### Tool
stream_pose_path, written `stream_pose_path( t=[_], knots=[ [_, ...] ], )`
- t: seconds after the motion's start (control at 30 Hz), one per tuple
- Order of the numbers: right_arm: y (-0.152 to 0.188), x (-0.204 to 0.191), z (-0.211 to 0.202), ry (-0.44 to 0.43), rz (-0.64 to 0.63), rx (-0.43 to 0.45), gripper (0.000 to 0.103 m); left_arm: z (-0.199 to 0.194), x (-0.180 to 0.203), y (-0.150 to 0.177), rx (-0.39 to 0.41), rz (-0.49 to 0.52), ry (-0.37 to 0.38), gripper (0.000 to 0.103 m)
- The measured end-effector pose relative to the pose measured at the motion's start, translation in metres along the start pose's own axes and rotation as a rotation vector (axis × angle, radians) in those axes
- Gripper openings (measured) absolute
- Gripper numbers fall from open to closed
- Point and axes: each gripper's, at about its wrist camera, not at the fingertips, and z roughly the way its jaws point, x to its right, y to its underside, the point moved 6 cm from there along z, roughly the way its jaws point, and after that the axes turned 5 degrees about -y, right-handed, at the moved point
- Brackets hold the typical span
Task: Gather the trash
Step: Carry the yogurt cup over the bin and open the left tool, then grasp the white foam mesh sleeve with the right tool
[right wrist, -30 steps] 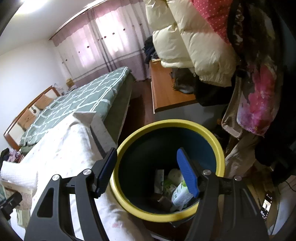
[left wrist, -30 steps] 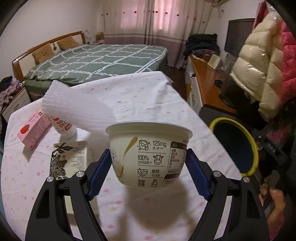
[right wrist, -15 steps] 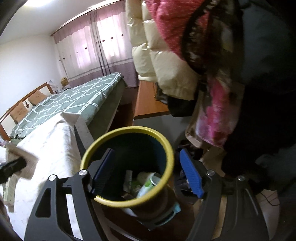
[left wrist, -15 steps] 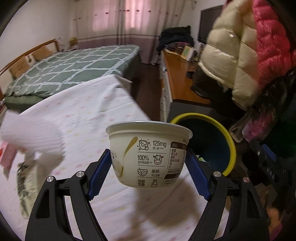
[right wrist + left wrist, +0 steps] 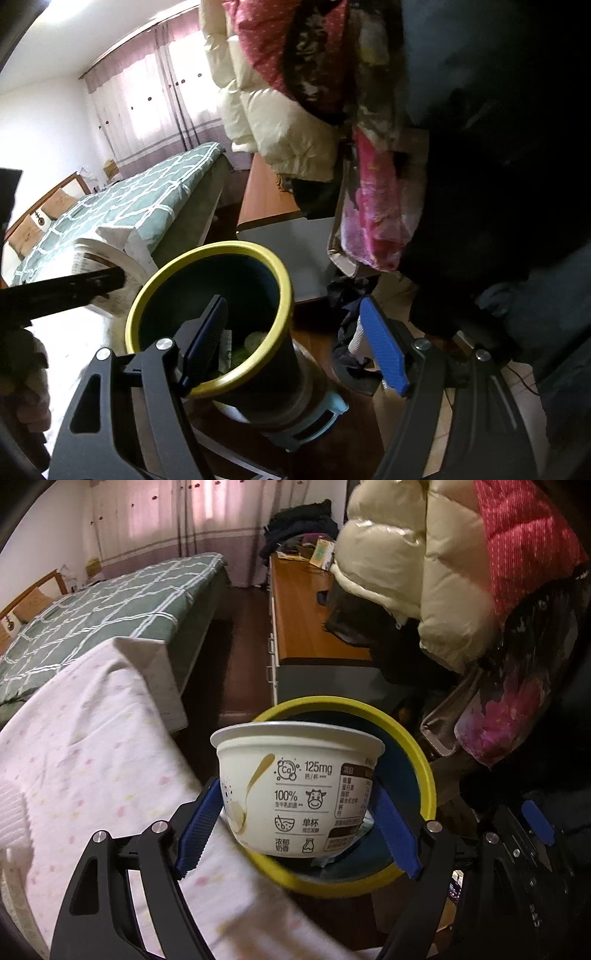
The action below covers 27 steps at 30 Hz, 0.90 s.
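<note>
My left gripper (image 5: 295, 823) is shut on a white yogurt cup (image 5: 295, 786) with black print, held upright over the near rim of a dark bin with a yellow rim (image 5: 417, 753). In the right wrist view the cup (image 5: 110, 273) and the left gripper's black arm show at the left of the bin (image 5: 221, 258). My right gripper (image 5: 295, 343) is open and empty, its left finger over the bin's mouth and its right finger outside the rim. Several pieces of trash (image 5: 247, 347) lie in the bin.
The table's white dotted cloth (image 5: 92, 746) lies at the left, up against the bin. A green checked bed (image 5: 110, 602) stands behind. A wooden cabinet (image 5: 306, 620) and hanging coats (image 5: 424, 572) crowd the right side.
My left gripper has carried the cup from above the table rightward to the bin's rim. My right gripper has drawn back to the bin's right side.
</note>
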Motion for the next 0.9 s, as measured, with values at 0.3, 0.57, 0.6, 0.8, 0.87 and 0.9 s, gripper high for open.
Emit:
stream_pose_path(
  t=[0.3,0.57,0.6,0.8,0.87,0.9],
  knots=[
    [0.001,0.002,0.003,-0.004,0.015,-0.009,0.071,-0.021,-0.008,0.004,0.039,-0.038,-0.004,0.092],
    [0.008,-0.032,0.008,-0.053,-0.043,-0.033,0.072,-0.106,-0.093,0.041,0.203,-0.150,-0.117,0.098],
    [0.009,-0.036,0.008,-0.058,-0.051,-0.036,0.072,-0.116,-0.110,0.048,0.219,-0.178,-0.142,0.098],
    [0.008,-0.074,0.000,-0.091,-0.117,-0.027,0.073,-0.163,-0.203,0.096,0.254,-0.322,-0.277,0.098],
    [0.006,-0.087,-0.002,-0.108,-0.129,-0.026,0.073,-0.176,-0.235,0.115,0.260,-0.370,-0.320,0.098],
    [0.005,-0.094,-0.004,-0.112,-0.142,-0.022,0.073,-0.183,-0.252,0.126,0.263,-0.399,-0.345,0.098]
  ],
)
